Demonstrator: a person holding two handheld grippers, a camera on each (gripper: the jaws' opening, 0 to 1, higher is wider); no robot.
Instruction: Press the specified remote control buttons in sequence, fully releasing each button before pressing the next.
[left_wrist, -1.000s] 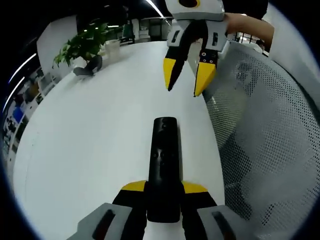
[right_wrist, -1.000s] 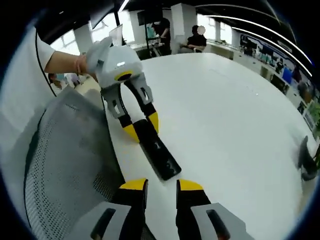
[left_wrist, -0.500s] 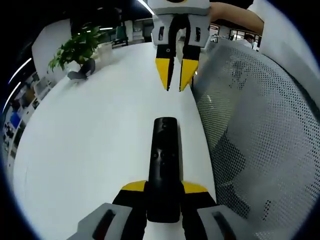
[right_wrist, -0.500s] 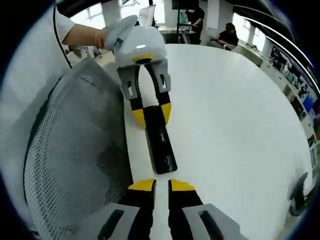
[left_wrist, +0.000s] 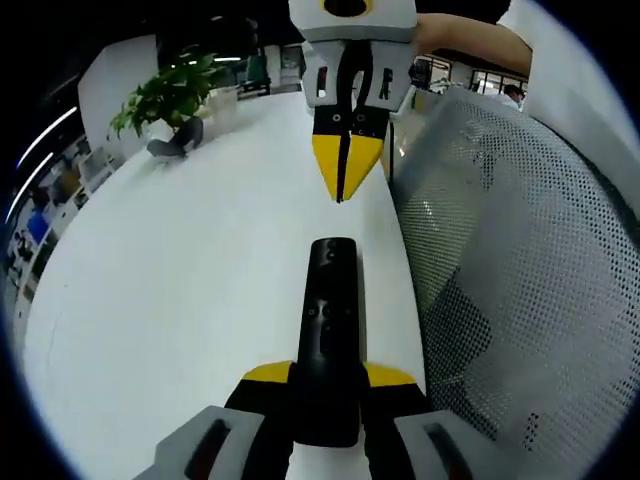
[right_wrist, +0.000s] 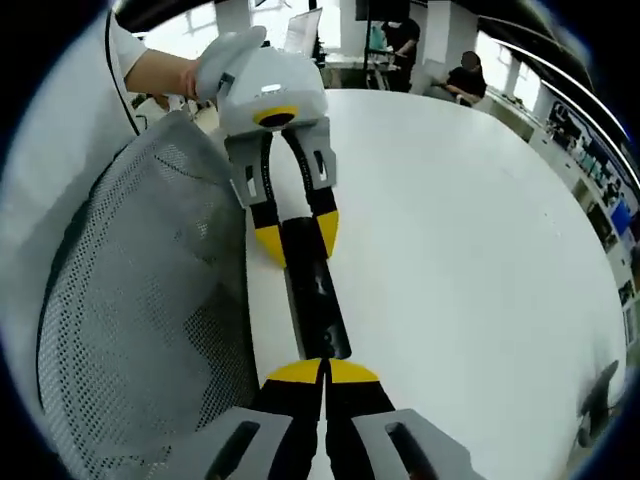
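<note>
A black remote control (left_wrist: 329, 320) lies lengthwise over the white table (left_wrist: 190, 270), its near end clamped between the yellow tips of my left gripper (left_wrist: 328, 374), which is shut on it. Its buttons face up. In the left gripper view my right gripper (left_wrist: 345, 176) hangs beyond the remote's far end, tips pressed together and pointing down, a little above the table and apart from the remote. In the right gripper view the remote control (right_wrist: 312, 295) runs from my left gripper (right_wrist: 297, 233) toward my own shut tips (right_wrist: 324, 373), which sit just short of its end.
A grey mesh chair back (left_wrist: 520, 270) stands along the table's edge, close beside the remote. A potted plant (left_wrist: 172, 95) sits at the far left of the table. People sit at desks (right_wrist: 450, 75) in the background. A person's hand (right_wrist: 170, 75) holds the left gripper.
My right gripper's jaws have gone from apart to fully closed, and it has drawn closer to the remote's far end. The left gripper and remote have stayed put.
</note>
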